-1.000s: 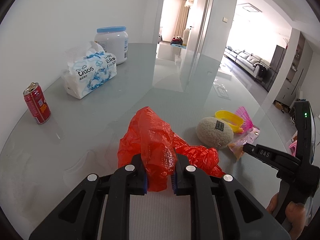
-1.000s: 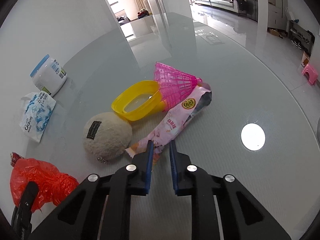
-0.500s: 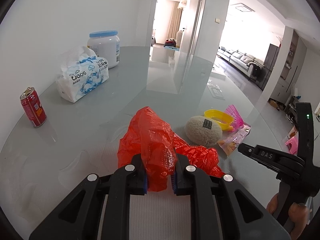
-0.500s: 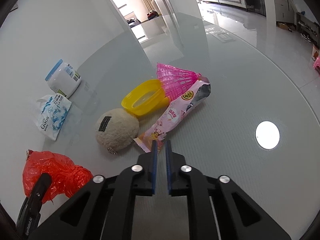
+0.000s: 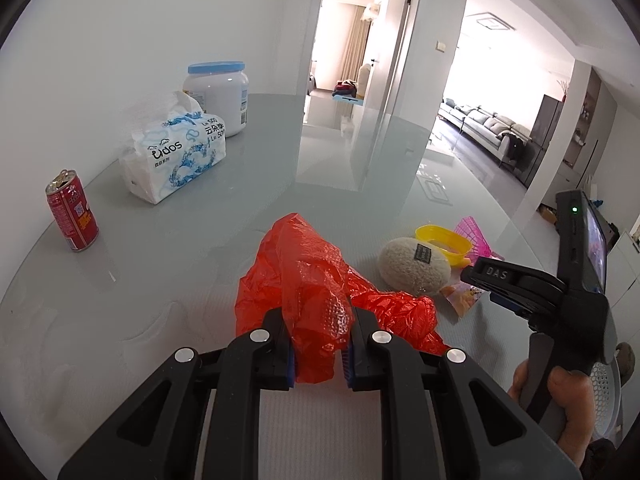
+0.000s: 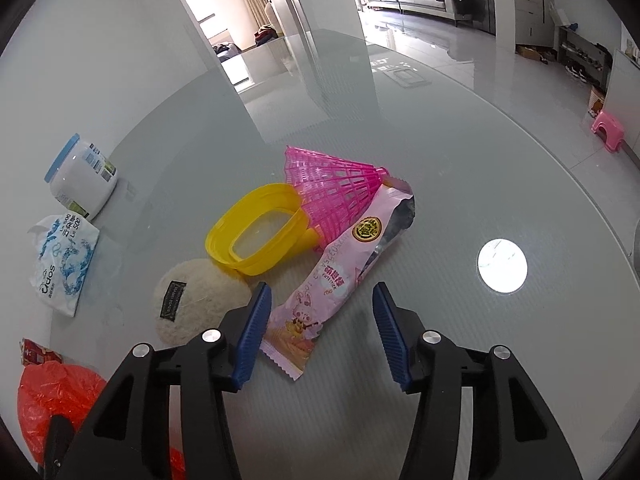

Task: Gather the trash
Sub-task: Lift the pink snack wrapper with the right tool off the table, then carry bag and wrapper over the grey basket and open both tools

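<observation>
Snack wrapper (image 6: 344,276) glossy pink, flat between just-opened right claw (image 6: 320,336); left claw (image 5: 318,350) pinching crinkly red bag (image 5: 316,292)

Both fisheye views ride the handheld grippers, angled down close over the glass bench (image 5: 168,264). The left looks toward a doorway (image 5: 360,40); the right steeper. Both share the red bag (image 5: 304,280) (image 6: 52,404), fluffy ball (image 5: 412,266) (image 6: 200,300) and tissue pack (image 5: 176,156) (image 6: 60,264).

Odds and ends on the glass table

Far left of the claw: a tissue pack (image 5: 176,156) beside a white jar (image 5: 218,96). Just ahead-left: a fuzzy ball (image 6: 196,306), touching a yellow dish (image 6: 256,240).
</observation>
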